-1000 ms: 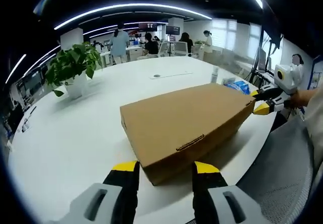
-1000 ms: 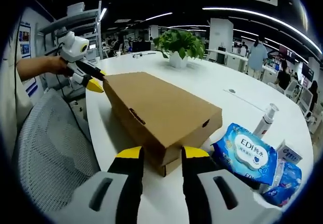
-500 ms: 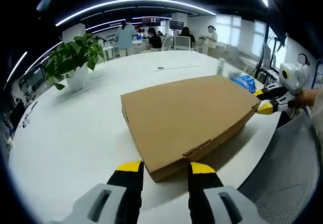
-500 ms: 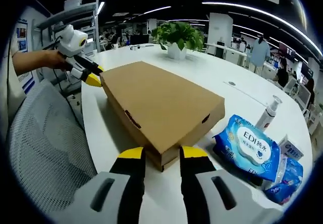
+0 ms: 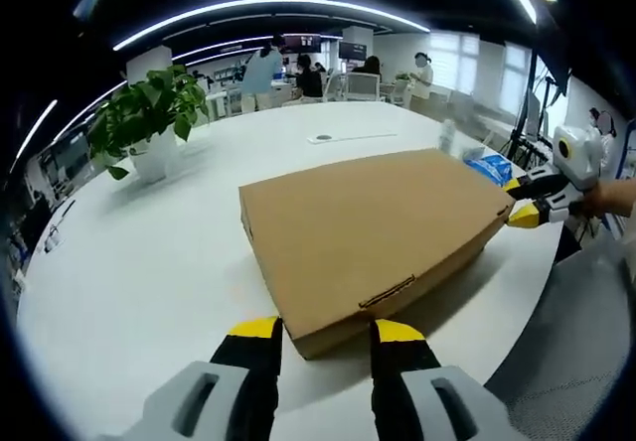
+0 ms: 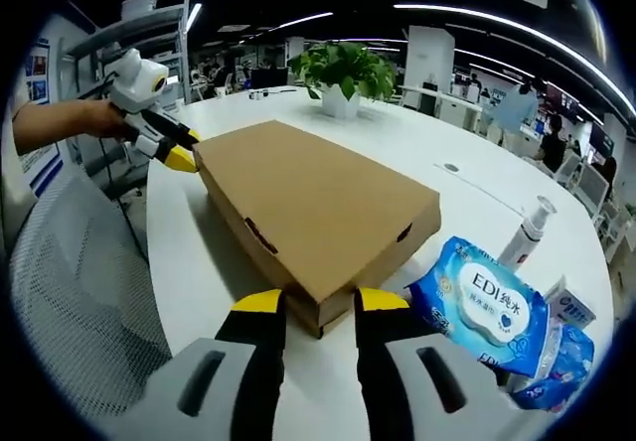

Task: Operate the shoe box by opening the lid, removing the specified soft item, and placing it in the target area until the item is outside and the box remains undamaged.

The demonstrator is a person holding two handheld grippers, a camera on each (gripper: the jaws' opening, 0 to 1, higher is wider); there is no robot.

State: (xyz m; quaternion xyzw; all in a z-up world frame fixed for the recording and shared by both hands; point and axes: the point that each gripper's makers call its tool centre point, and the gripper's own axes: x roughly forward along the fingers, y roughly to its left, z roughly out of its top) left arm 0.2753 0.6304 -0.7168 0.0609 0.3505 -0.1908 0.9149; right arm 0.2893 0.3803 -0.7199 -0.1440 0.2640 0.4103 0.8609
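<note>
Now, box: shut, flat on the bench, spanning between both grippers.
Left gripper: jaws parted around the near corner, gripping nothing.
Right gripper: jaws parted at the opposite corner, empty.
Handling: likely light, thin cardboard, dents easily; lift the lid by its front edge near the tab slot.
Wipes: just right of the right gripper.
</note>
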